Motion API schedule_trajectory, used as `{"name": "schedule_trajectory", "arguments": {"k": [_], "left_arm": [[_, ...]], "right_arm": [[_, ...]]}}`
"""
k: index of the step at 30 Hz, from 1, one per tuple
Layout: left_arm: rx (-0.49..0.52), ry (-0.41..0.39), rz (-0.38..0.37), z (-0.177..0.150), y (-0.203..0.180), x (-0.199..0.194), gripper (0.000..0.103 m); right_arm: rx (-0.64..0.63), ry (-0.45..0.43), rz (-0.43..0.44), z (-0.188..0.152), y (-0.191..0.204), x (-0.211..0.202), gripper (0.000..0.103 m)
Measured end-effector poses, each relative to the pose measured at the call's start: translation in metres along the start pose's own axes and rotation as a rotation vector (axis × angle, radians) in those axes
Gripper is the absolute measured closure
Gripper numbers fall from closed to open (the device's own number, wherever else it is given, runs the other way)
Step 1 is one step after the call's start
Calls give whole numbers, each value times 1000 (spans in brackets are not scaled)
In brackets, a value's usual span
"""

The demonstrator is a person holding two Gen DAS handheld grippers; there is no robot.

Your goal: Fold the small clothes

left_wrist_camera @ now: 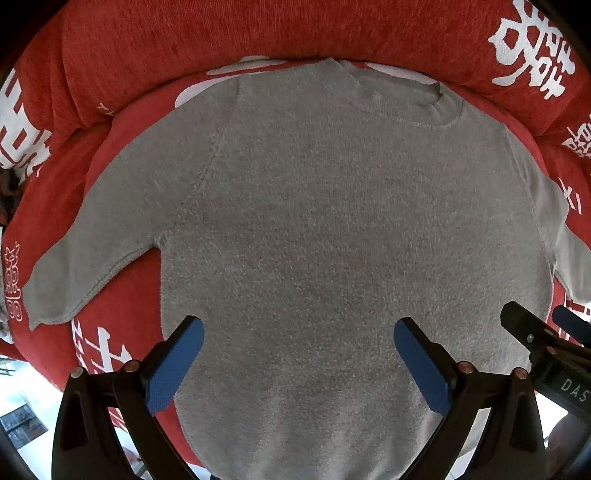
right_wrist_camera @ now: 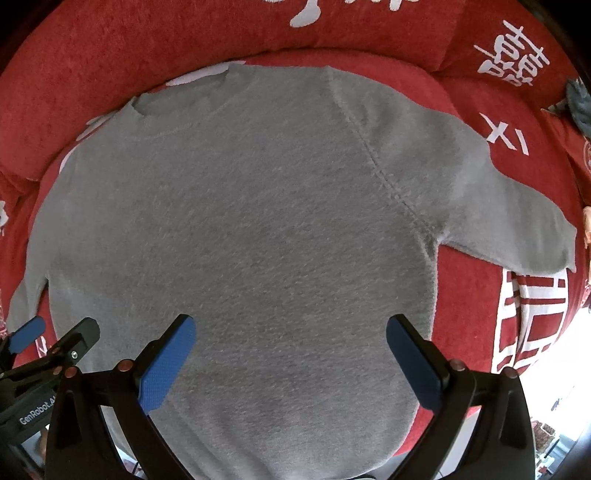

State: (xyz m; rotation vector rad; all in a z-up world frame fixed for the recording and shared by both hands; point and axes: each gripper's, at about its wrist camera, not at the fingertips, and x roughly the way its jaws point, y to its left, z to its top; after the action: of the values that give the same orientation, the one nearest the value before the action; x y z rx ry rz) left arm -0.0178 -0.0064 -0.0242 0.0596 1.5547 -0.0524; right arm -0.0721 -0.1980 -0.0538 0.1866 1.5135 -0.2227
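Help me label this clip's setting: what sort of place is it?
Probably a home living room. The grey sweater lies spread flat on a red plush seat cover printed with white Chinese characters, with a padded backrest behind it, which suggests a sofa. Both grippers, left and right, are open above it.

The sweater (left_wrist_camera: pixel 325 229) lay flat on the cushion (left_wrist_camera: pixel 122 295), collar (left_wrist_camera: pixel 406 107) farthest away, both sleeves spread outward, backrest (left_wrist_camera: pixel 258 29) behind it.
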Motion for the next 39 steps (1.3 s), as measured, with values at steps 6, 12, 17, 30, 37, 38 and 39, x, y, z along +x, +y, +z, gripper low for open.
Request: {"name": "schedule_trajectory", "arguments": {"k": [6, 12, 17, 30, 37, 38, 39], "left_arm": [[-6, 12, -5, 1, -1, 1, 0], [-7, 23, -10, 2, -7, 2, 0], [-19, 29, -11, 0, -8, 2, 0], [-24, 33, -21, -7, -5, 2, 0], [-13, 34, -15, -13, -6, 2, 0], [-14, 33, -14, -14, -6, 1, 0], [-14, 34, -14, -15, -6, 1, 0]], "right_arm": [[-4, 2, -2, 0, 5, 1, 0], [-8, 4, -4, 0, 3, 0, 0], [-8, 6, -1, -1, 4, 1, 0], [-18, 11, -4, -5, 3, 1, 0], [-17, 10, -3, -6, 2, 1, 0], [-17, 10, -3, -7, 2, 1, 0], [-16, 10, -3, -6, 2, 1, 0]]}}
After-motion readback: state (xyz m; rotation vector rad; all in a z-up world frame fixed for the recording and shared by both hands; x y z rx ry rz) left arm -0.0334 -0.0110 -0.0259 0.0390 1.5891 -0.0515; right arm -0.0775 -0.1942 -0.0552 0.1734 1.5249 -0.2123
